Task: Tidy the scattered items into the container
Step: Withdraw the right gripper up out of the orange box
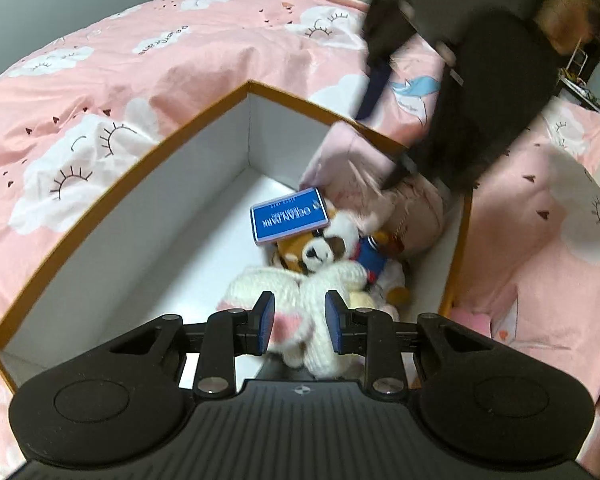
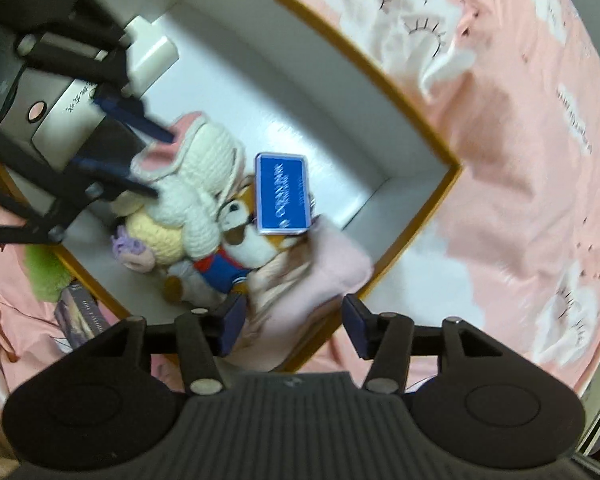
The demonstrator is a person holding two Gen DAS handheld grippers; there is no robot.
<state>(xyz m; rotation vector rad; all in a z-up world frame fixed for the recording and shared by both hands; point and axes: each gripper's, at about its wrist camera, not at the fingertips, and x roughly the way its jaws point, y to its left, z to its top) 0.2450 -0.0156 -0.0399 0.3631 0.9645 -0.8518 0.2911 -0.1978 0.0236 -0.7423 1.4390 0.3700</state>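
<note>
An open box with an orange rim (image 1: pixel 112 184) (image 2: pixel 412 120) lies on a pink bed. Inside are a white knitted bunny (image 1: pixel 324 284) (image 2: pixel 204 184), a brown and white plush dog (image 1: pixel 316 252) (image 2: pixel 248 236), a blue card case (image 1: pixel 290 220) (image 2: pixel 282 194) and a pink cloth (image 1: pixel 352 164) (image 2: pixel 320 276). My left gripper (image 1: pixel 299 318) is open with its fingers either side of the bunny's ear; it also shows in the right wrist view (image 2: pixel 156 164). My right gripper (image 2: pixel 294 330) is open above the pink cloth at the box's edge; it also shows blurred in the left wrist view (image 1: pixel 384 152).
The pink bedcover with cloud prints (image 1: pixel 140 60) (image 2: pixel 520 140) surrounds the box. A green fluffy item (image 2: pixel 46 268) and a book (image 2: pixel 80 316) lie outside the box. A pink item (image 1: pixel 476 320) lies beside the box's right wall.
</note>
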